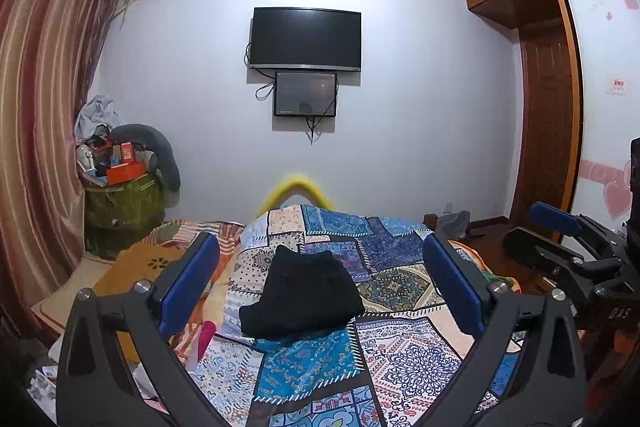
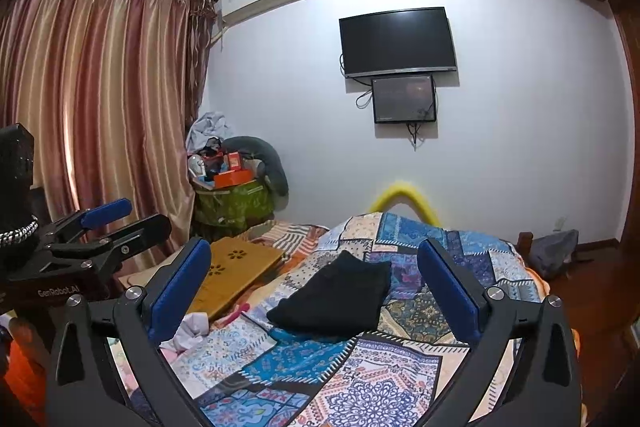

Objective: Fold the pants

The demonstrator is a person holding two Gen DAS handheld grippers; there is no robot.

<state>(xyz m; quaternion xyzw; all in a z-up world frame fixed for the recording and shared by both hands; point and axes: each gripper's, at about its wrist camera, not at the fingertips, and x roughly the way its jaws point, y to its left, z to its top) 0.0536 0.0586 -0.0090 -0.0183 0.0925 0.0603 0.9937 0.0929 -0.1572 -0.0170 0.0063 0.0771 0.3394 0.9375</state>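
Observation:
The black pants [image 1: 298, 297] lie folded into a compact bundle on the patchwork quilt [image 1: 400, 359] of the bed; they also show in the right wrist view [image 2: 336, 297]. My left gripper [image 1: 320, 283] is open and empty, held above the bed short of the pants. My right gripper [image 2: 316, 287] is open and empty too, held back the same way. The right gripper shows at the right edge of the left wrist view [image 1: 556, 227], and the left gripper shows at the left of the right wrist view [image 2: 116, 217]. Neither touches the pants.
A wooden lap board [image 2: 236, 271] lies on the bed left of the pants, with a white cloth [image 2: 192, 331] near it. A cluttered green bin [image 2: 232, 203] stands by the curtain [image 2: 96, 107]. A TV [image 1: 306, 39] hangs on the far wall. A wardrobe [image 1: 548, 99] stands right.

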